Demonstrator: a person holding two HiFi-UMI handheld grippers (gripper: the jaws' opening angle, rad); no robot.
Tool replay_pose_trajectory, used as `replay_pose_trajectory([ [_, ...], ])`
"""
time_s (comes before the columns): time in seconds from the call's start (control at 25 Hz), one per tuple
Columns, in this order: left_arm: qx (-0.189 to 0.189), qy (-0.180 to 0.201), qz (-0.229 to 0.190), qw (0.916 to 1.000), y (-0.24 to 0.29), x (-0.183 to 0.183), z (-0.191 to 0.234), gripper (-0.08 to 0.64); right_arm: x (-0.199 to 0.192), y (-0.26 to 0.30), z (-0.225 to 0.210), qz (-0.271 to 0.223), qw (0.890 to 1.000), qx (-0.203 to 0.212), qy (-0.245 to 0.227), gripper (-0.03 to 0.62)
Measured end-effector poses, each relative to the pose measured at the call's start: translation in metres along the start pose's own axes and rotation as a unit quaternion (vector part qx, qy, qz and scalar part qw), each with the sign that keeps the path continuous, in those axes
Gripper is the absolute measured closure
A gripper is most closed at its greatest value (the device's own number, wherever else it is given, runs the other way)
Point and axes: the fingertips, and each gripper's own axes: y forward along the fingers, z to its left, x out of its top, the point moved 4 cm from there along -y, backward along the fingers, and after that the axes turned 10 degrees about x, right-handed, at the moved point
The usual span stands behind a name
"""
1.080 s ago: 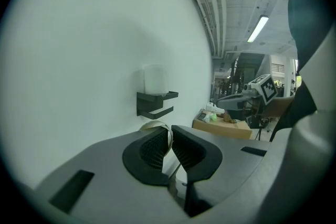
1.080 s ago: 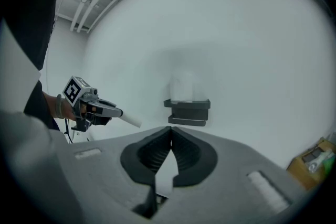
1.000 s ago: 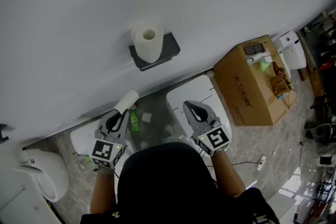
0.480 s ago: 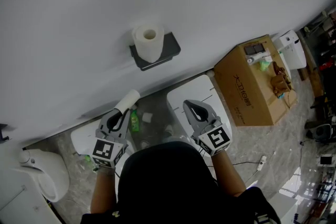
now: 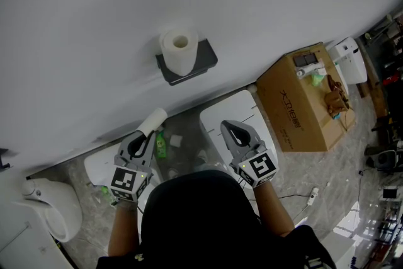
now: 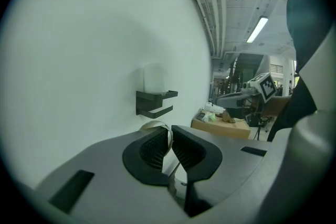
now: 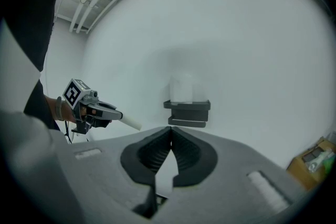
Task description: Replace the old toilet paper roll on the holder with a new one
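Swap apparently done: your left gripper (image 5: 144,138) pinches tube (image 5: 155,118) by wall for disposal; right gripper (image 5: 230,130) closed, empty; roll (image 5: 178,51) tops holder (image 5: 205,56).

A full white roll (image 5: 178,51) stands upright atop the dark wall holder (image 5: 205,57); the left gripper (image 5: 147,135) pinches a bare tube (image 5: 154,119).

Soft white matt paper roll (image 5: 178,50), dark matt holder (image 5: 205,60), smooth matt white wall (image 5: 94,16), plain brown cardboard box (image 5: 296,107), glossy marbled stone floor (image 5: 302,167), grey matt plastic left gripper (image 5: 147,134) with ribbed black pads (image 6: 152,147), thin smooth paper tube (image 5: 153,121).
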Motion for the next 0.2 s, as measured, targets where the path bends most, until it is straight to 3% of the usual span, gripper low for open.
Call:
replay_pose_trajectory([
  [0.2, -0.003, -0.001, 0.001, 1.0000, 0.0007, 0.0004, -0.0009, 0.529, -0.0008, 0.0022, 0.0008, 0.002, 1.000, 0.001, 0.005, 0.594],
])
